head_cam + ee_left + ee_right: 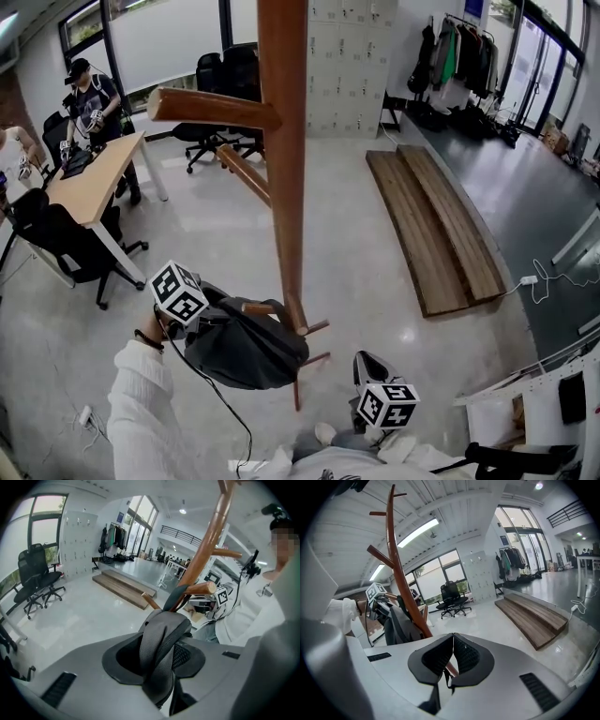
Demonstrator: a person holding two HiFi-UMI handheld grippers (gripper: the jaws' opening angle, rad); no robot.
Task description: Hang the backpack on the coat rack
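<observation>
The brown wooden coat rack [284,159] stands just in front of me, with pegs at several heights. A dark grey backpack [246,349] hangs low against the pole, beside a short lower peg [258,307]. My left gripper [217,305] is shut on the backpack's padded mesh strap [161,644], which bulges out between the jaws. In the left gripper view a dark strap runs up to a peg [201,588]. My right gripper [368,364] stays low to the right of the pole, shut with nothing between its pads. The right gripper view shows the backpack [401,623] against the pole [401,569].
A low wooden platform [436,220] lies on the floor to the right. At the left, people sit and stand by a desk [94,173]. Black office chairs [220,80] stand behind the rack, a clothes rail [459,52] at the far right. A cable [553,281] trails on the floor.
</observation>
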